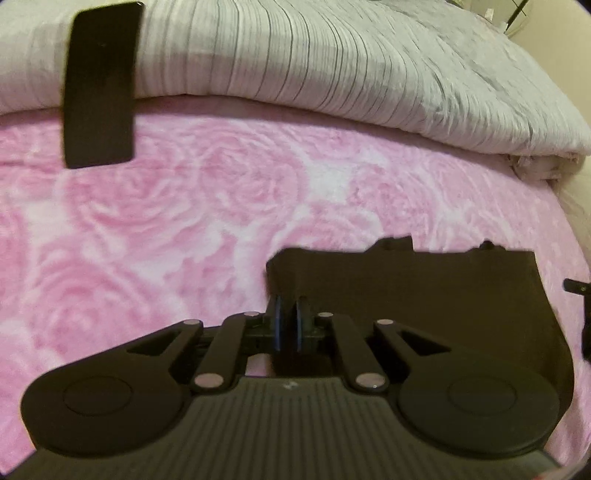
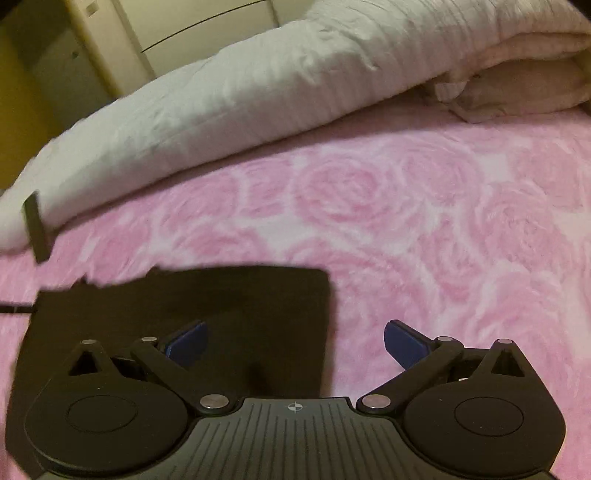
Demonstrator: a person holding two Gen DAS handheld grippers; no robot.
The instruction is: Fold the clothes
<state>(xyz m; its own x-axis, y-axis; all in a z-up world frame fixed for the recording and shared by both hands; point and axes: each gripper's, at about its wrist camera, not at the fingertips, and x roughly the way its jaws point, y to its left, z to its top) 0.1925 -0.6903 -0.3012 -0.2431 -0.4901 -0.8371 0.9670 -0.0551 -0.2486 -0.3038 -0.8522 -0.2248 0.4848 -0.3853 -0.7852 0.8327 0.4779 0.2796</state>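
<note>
A black garment (image 1: 413, 295) lies folded into a flat rectangle on the pink rose-patterned blanket (image 1: 147, 229). My left gripper (image 1: 289, 326) is shut on the garment's left edge, with dark cloth pinched between its blue pads. In the right wrist view the same garment (image 2: 192, 299) fills the lower left. My right gripper (image 2: 295, 343) stands wide open over the garment's right edge. Its left finger (image 2: 188, 341) is above the cloth, its right finger (image 2: 402, 343) above the blanket (image 2: 424, 229), and neither pad presses on anything.
A rolled white and grey quilt (image 1: 332, 62) runs along the far side of the bed (image 2: 229, 99). A flat black rectangular object (image 1: 99, 88) leans against it, seen small at the left edge (image 2: 37, 229). A pale cabinet (image 2: 166, 26) stands beyond the bed.
</note>
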